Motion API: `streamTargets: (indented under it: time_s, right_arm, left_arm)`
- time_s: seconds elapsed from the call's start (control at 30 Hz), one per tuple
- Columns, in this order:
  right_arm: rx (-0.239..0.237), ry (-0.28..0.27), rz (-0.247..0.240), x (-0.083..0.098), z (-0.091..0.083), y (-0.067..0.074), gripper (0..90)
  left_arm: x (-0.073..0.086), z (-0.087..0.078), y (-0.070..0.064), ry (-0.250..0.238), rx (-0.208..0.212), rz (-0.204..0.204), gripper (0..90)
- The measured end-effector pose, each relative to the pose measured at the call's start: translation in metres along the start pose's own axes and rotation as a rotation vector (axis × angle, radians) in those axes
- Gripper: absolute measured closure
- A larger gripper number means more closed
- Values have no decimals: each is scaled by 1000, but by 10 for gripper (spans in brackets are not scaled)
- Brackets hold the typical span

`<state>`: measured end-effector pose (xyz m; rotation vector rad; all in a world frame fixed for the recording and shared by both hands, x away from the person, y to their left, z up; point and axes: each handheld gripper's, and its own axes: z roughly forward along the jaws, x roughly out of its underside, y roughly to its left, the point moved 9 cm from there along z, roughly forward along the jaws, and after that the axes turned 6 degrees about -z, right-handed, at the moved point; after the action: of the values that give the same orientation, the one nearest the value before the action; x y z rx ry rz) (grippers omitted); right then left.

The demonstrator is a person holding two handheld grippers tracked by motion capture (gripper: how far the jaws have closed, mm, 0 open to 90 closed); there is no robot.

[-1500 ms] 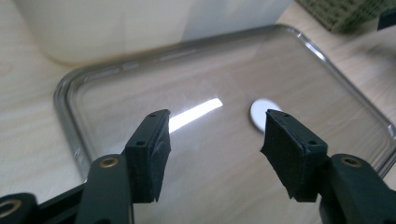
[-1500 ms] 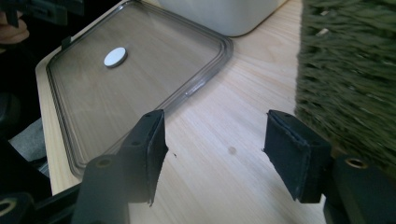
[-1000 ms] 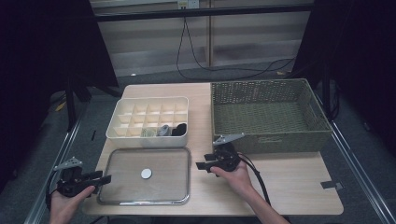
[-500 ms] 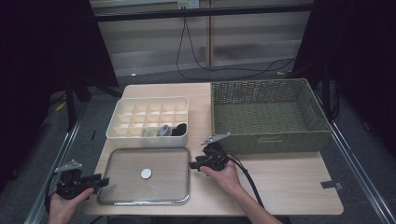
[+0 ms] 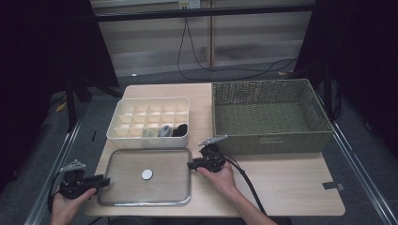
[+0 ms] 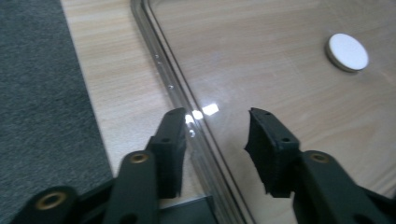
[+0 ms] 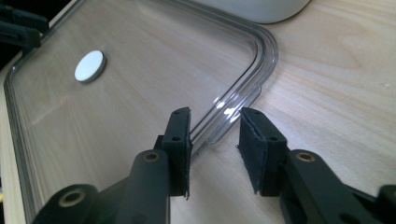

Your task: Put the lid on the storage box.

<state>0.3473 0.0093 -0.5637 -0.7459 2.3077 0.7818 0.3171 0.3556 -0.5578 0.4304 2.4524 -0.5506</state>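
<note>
The high view looks forward and down from above the person's side, taking in the whole table (image 5: pixel 281 187) from a distance. The left gripper view sits low and close, looking along its jaws at the left rim of the clear lid (image 6: pixel 280 56). The right gripper view, equally close, faces that lid's (image 7: pixel 116 93) right rim; all views share its white disc (image 5: pixel 147 174).

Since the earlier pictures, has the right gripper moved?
Yes. The right gripper moved left, away from the green basket, to the clear lid's right rim.
</note>
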Motion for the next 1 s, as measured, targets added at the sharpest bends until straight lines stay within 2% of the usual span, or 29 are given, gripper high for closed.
streamTargets:
  time_s: [0.07, 0.1, 0.13, 0.2, 0.4, 0.43, 0.5, 0.57, 0.67, 0.83, 0.93, 1.0]
  right_arm:
    - [3, -11, 25, 0, 1, 0, 675]
    - [9, -17, 43, 0, 1, 0, 682]
    - [10, -23, 50, 0, 2, 0, 685]
    - [9, -36, 91, 0, 2, 0, 693]
    - [-16, -87, 227, 2, 1, -1, 692]
    - [-13, -92, 241, 2, 1, -1, 688]
    - [-16, -109, 281, 3, 1, 0, 686]
    - [-12, -120, 301, 4, 1, -1, 718]
    - [-52, -148, 375, 7, 0, -2, 728]
    - [-95, -178, 486, 9, 0, -4, 746]
    - [-153, -192, 563, 12, 2, -4, 766]
    - [-180, -186, 580, 12, 4, 0, 756]
  left_arm:
    - [-1, 1, 0, 1, -11, 3, 637]
    - [0, 0, 2, 14, -16, 23, 637]
    - [-1, 1, 0, 0, -15, 5, 637]
    - [-2, 1, 2, -5, -12, 0, 645]
    - [-5, 4, 2, -12, -21, -6, 651]
    - [-5, 4, 3, -4, -19, 3, 651]
    - [-6, 4, 3, -8, -21, -4, 652]
    - [-6, 4, 3, -10, -18, -3, 653]
    - [-6, 4, 4, -4, -15, 1, 656]
    - [-7, 5, 4, -8, -13, -5, 657]
    - [-8, 5, 5, 0, -13, 4, 659]
    - [-8, 6, 4, -1, -11, -1, 659]
